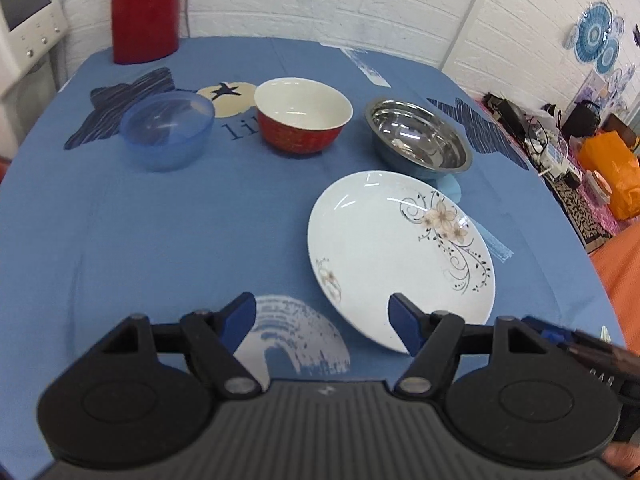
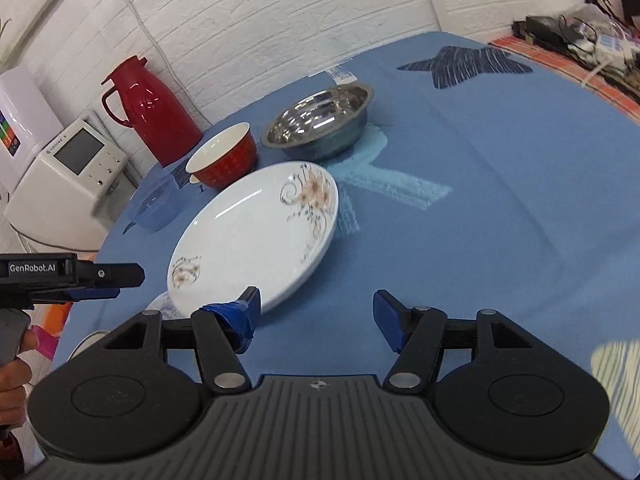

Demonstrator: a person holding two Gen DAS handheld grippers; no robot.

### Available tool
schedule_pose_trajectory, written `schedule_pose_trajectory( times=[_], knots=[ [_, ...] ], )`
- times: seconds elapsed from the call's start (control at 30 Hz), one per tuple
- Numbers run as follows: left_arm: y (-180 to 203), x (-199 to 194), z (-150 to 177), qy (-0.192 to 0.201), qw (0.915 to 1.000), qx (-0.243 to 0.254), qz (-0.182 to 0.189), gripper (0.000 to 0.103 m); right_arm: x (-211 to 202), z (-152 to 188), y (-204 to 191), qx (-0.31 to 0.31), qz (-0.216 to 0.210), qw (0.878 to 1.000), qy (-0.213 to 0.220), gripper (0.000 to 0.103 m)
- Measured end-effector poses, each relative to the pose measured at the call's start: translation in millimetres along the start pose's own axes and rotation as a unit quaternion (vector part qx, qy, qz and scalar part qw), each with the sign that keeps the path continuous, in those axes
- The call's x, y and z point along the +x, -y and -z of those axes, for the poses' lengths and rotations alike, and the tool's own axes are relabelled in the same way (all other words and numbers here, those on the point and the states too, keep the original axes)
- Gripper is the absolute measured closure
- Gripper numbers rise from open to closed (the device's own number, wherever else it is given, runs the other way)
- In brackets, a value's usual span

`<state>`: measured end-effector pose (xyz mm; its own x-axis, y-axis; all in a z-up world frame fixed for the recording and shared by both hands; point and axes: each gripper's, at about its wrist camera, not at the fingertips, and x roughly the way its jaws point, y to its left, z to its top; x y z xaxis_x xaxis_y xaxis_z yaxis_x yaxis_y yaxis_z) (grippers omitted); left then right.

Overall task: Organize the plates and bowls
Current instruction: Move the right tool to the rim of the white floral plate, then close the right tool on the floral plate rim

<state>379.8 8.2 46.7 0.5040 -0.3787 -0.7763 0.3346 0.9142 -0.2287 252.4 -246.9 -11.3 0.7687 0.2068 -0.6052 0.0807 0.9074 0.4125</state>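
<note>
A white plate with flower prints (image 1: pixel 396 252) (image 2: pixel 256 236) lies on the blue tablecloth. Behind it stand a clear blue plastic bowl (image 1: pixel 168 136) (image 2: pixel 156 204), a red bowl with a white inside (image 1: pixel 302 118) (image 2: pixel 224 158) and a steel bowl (image 1: pixel 418 138) (image 2: pixel 320 120). My left gripper (image 1: pixel 322 322) is open at the plate's near edge, its right finger over the rim; it also shows in the right wrist view (image 2: pixel 100 280). My right gripper (image 2: pixel 316 314) is open, just right of the plate's near rim, holding nothing.
A red thermos jug (image 1: pixel 146 8) (image 2: pixel 152 112) stands at the table's far edge. A white appliance (image 2: pixel 64 184) sits beyond the table. Clutter and an orange bag (image 1: pixel 608 172) lie off to the right. A hand (image 2: pixel 12 384) holds the left gripper.
</note>
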Motion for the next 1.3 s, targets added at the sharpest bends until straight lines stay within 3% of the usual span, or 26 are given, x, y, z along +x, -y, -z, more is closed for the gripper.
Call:
schedule_pose_trajectory(
  times=[0.13, 0.23, 0.53, 0.7, 0.77, 0.9, 1.03, 1.3],
  knots=[
    [-2, 32, -25, -0.040, 0.9991, 0.001, 0.016, 0.032, 46, -41, -6, -0.046, 0.024, 0.998, -0.047, 0.055],
    [-5, 51, -32, -0.070, 0.9972, -0.013, 0.022, 0.032, 77, -53, -10, -0.066, 0.045, 0.993, -0.088, 0.054],
    [-5, 71, -34, -0.081, 0.9961, -0.013, 0.031, 0.032, 95, -51, -26, -0.159, 0.054, 0.982, -0.081, 0.051],
    [-2, 75, -32, -0.078, 0.9964, -0.009, 0.031, 0.032, 96, -54, -29, -0.158, 0.052, 0.982, -0.088, 0.049],
    [1, 75, -31, -0.074, 0.9969, -0.006, 0.026, 0.036, 97, -52, -32, -0.164, 0.026, 0.982, -0.086, 0.049],
    [8, 73, -27, -0.064, 0.9976, 0.025, -0.005, 0.076, 96, -48, -31, -0.184, 0.023, 0.980, -0.069, 0.061],
    [3, 72, -27, -0.060, 0.9982, 0.009, -0.001, 0.081, 95, -52, -28, -0.174, 0.024, 0.982, -0.070, 0.067],
    [-1, 69, -27, -0.068, 0.9977, -0.006, -0.004, 0.081, 87, -49, -25, -0.106, 0.010, 0.991, -0.080, 0.063]
  ],
)
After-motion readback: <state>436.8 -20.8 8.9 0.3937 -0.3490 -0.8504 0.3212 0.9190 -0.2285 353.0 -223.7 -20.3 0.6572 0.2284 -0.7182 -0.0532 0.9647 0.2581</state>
